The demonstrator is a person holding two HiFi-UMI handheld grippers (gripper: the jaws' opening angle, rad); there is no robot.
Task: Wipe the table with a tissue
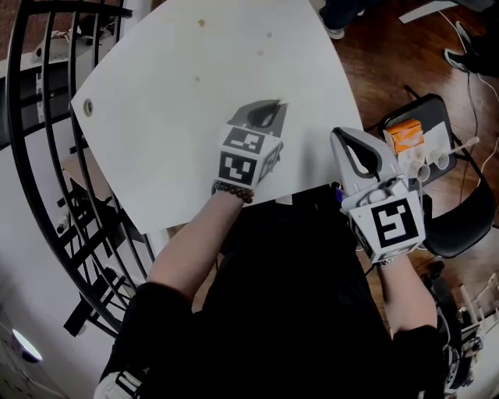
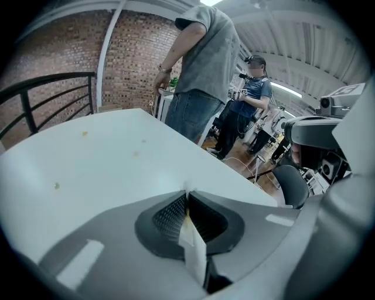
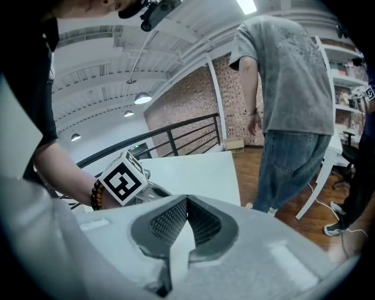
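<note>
Left tool (image 1: 275, 107) is pinched shut on a thin white tissue (image 2: 192, 243), and a sliver of it pokes past the jaw tips. The tool is over the near part of the white surface (image 1: 156, 109), pointing away from the person. Whether the tissue touches the surface cannot be told. Small brownish spots (image 1: 201, 23) lie farther along roughly that same line, toward the far edge, well apart from the tissue. The wipe therefore looks like a push straight ahead. Right tool (image 1: 341, 139), its jaws together with nothing clearly held, hangs just off the surface's right edge, near a black chair (image 1: 460, 210). The left is the nearer to the spots.
</note>
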